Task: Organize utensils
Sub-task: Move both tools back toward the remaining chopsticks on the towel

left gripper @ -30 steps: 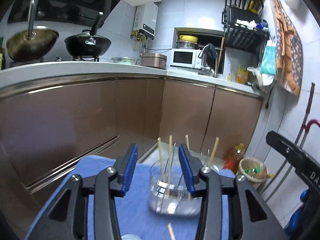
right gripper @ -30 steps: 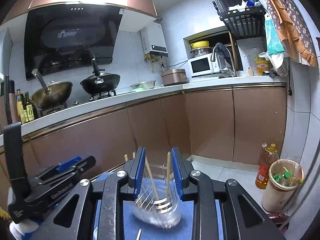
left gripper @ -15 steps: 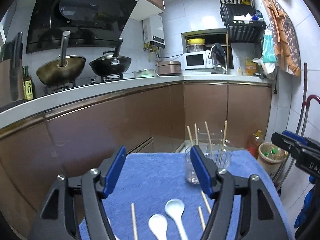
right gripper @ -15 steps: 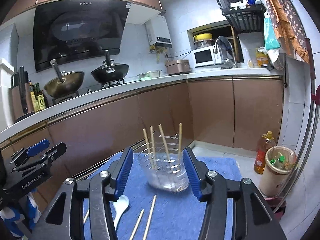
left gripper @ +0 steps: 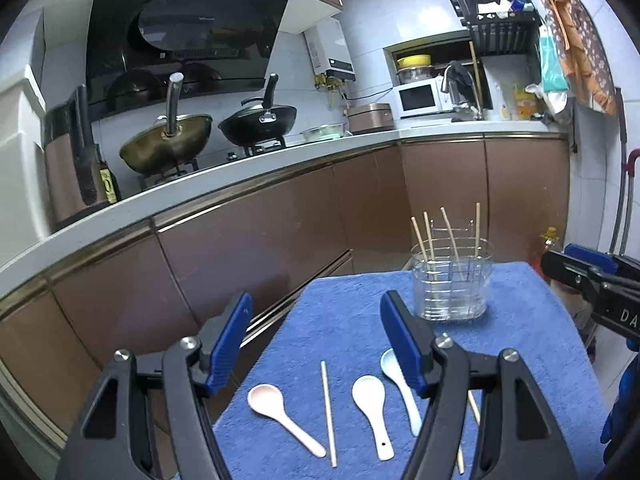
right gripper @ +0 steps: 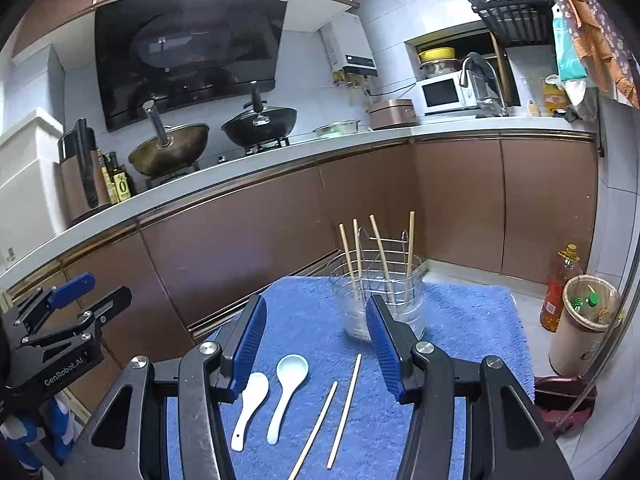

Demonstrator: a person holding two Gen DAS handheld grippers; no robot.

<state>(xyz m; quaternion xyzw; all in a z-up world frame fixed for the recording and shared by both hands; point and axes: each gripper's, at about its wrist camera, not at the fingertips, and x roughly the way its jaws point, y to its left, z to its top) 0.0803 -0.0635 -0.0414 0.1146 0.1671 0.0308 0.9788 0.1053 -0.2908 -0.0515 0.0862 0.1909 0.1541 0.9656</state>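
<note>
A clear utensil holder [left gripper: 451,285] with a wire rack stands at the far end of the blue mat [left gripper: 348,320] and holds several wooden chopsticks [left gripper: 451,236]. On the mat lie a pink spoon [left gripper: 280,412], two white spoons [left gripper: 374,408] and a loose chopstick [left gripper: 327,412]. My left gripper [left gripper: 316,340] is open and empty above the spoons. My right gripper [right gripper: 314,344] is open and empty above two white spoons [right gripper: 286,392] and two loose chopsticks [right gripper: 344,404], in front of the holder [right gripper: 378,304].
Brown kitchen cabinets [right gripper: 280,232] run behind the mat, with woks [left gripper: 260,120] on the counter. An oil bottle [right gripper: 558,288] and a bin [right gripper: 580,320] stand on the floor at the right. The right gripper's tip [left gripper: 592,280] shows at the left wrist view's right edge.
Both grippers have drawn back and up from the holder and opened wider. The holder now stands farther off, and the spoons and loose chopsticks on the mat have come into view.
</note>
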